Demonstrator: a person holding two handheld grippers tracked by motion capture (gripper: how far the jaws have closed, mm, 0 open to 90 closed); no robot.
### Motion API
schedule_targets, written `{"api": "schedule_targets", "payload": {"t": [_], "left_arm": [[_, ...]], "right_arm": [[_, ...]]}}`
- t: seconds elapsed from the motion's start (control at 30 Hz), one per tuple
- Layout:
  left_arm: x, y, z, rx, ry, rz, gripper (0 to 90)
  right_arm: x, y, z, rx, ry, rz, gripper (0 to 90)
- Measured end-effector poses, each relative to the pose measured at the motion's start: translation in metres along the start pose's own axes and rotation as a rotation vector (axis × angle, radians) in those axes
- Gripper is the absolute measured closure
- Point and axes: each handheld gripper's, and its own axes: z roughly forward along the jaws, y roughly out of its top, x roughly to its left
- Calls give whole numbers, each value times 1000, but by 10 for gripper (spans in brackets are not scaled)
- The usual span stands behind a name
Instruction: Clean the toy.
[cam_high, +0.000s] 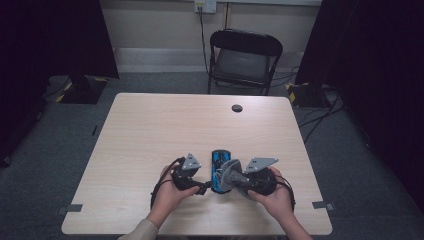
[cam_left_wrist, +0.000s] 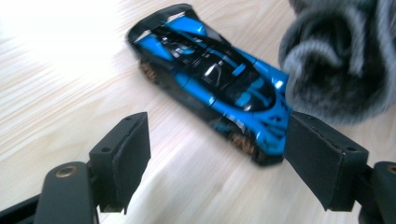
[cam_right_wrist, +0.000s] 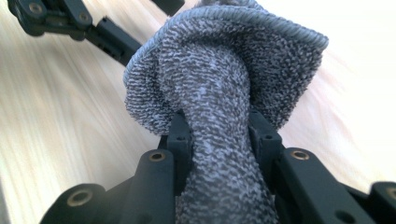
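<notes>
Car (cam_left_wrist: 212, 86), a blue and black toy, lies on the table (cam_high: 150, 130) near the front edge, between the two grippers, its length running away from the person. The left hand (cam_high: 167, 192) comes in from the bottom edge, wrist angled inward, holding the left gripper (cam_left_wrist: 217, 154) low over the table and aimed to the right at the car's near end; its fingers (cam_left_wrist: 123, 161) stand wide apart with nothing between them, one to each side of that near end, not touching it. The right hand (cam_high: 277, 197) mirrors it from the other side, holding the right gripper (cam_right_wrist: 217, 135) pointed left; its fingers (cam_right_wrist: 180, 140) are closed on a grey cloth (cam_right_wrist: 224, 84), which bunches out past the tips and hangs just beside the car, over its right flank. Whether the cloth touches the car cannot be told. Beyond the car the table is bare wood up to a dark round cap (cam_high: 237, 108) near the far edge. A black folding chair (cam_high: 243, 57) stands past that edge
</notes>
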Motion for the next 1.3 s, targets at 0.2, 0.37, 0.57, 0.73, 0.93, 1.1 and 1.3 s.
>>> {"api": "schedule_targets", "payload": {"t": [0.2,0.37,0.57,0.73,0.93,1.1,1.3], "left_arm": [[25,-29,-24,45,41,-7,207],[39,-53,-42,68,63,0,186],[47,-74,-58,99,84,8,178],[50,-82,-66,102,94,13,178],[51,-87,-70,108,100,18,170],[52,-90,-71,105,87,23,158],[54,-91,-72,97,77,33,152]], "right_arm": [[14,26,13,-5,24,-28,672],[26,46,35,-7,42,-42,670],[44,69,65,-1,74,-50,670],[57,84,86,7,88,-54,667],[63,98,106,4,75,-31,664],[69,106,126,35,60,-44,660],[74,115,149,34,69,-38,655]]}}
